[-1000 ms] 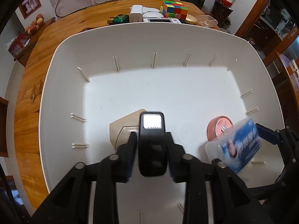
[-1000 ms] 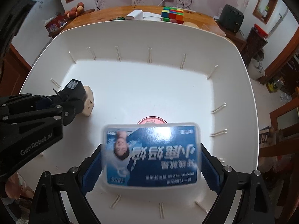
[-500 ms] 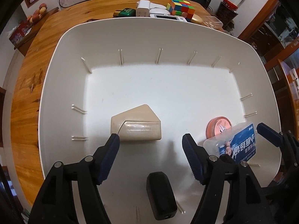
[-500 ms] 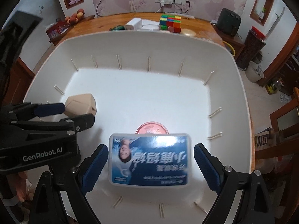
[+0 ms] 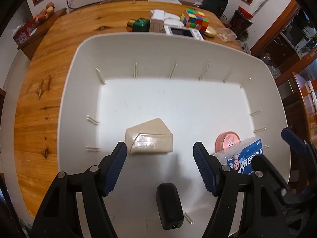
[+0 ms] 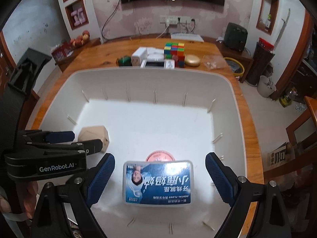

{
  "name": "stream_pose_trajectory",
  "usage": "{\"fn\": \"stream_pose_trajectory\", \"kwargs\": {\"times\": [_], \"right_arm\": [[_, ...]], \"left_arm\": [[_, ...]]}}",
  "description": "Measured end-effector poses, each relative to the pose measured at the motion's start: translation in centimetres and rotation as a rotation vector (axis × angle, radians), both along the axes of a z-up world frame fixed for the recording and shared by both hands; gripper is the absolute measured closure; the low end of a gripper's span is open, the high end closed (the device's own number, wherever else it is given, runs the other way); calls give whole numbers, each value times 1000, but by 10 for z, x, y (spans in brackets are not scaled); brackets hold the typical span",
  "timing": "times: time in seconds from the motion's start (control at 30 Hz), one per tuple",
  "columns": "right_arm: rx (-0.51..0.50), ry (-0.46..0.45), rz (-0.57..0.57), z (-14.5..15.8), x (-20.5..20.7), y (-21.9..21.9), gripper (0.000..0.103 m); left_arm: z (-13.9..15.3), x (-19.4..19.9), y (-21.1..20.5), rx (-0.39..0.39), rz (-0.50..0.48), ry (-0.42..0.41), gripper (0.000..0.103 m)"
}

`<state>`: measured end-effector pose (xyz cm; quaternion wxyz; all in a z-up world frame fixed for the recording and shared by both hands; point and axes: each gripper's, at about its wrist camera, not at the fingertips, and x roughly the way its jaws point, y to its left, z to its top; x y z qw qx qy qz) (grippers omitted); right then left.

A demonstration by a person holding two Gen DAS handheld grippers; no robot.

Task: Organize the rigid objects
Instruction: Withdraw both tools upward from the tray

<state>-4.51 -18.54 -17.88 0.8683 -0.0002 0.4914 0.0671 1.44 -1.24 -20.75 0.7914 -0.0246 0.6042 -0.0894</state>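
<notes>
Both my grippers gape empty, left gripper (image 5: 159,152) having just opened; black adapter (image 5: 169,205), floss box (image 6: 158,181) binned; cube (image 6: 174,53) upper centre remains.

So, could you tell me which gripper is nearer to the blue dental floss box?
Right. The right gripper hangs open directly over the floss box, a finger on each side, while the left gripper is off beside it, above the black charger.

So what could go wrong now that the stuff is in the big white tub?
1. The dental floss box seems to rest partly on the pink round tin, so it may slide or tip.
2. The black charger lies right under the open left tongs; lowering them could knock it.
3. Both tongs crowd one corner, so the right tongs might bump the left.
</notes>
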Motion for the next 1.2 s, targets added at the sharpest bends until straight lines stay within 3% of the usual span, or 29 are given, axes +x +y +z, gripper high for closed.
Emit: {"fn": "stream_pose_trajectory", "kwargs": {"times": [0.4,0.7,0.93,1.07,1.2], "right_arm": [[22,-75,-5,17,-2,-3,9],[33,-131,-16,33,-1,-7,9],[20,-205,-26,56,2,-10,9],[12,-219,-18,62,5,-6,9],[-16,-243,-2,70,5,-1,9]], "left_arm": [[28,0,-5,18,-29,-108,31],[47,6,-6,-26,-16,-112,31],[86,13,-2,-21,27,-209,30],[102,23,11,-60,76,-239,30],[117,29,13,-69,52,-275,30]]}}
